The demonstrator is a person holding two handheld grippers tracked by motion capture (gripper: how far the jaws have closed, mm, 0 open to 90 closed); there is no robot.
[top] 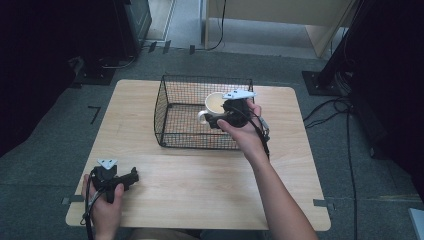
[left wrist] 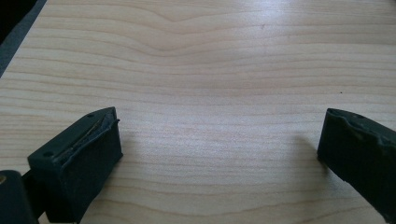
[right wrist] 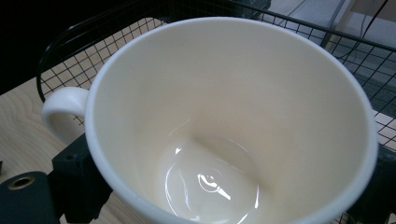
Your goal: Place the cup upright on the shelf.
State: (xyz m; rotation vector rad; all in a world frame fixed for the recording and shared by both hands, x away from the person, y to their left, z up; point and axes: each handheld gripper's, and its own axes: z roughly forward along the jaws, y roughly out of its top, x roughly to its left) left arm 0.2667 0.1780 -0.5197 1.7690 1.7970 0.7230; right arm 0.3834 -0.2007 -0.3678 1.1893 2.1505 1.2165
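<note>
Both claws black, left claw (top: 131,178), right claw (top: 212,120) (grey three-cornered plates on top); black cables trailing; forearms unsleeved.

Glossy ceramic mug (right wrist: 224,116); wire basket (top: 172,107); wood-grain table (top: 200,180).

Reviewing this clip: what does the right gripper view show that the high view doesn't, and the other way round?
Right gripper view alone: the mug's empty, glossy inside and the black fingers flanking its outer wall. High view alone: the whole wooden table, the left gripper resting near its front left corner, and both forearms. Both share the cream mug, its handle and the black wire basket.
</note>
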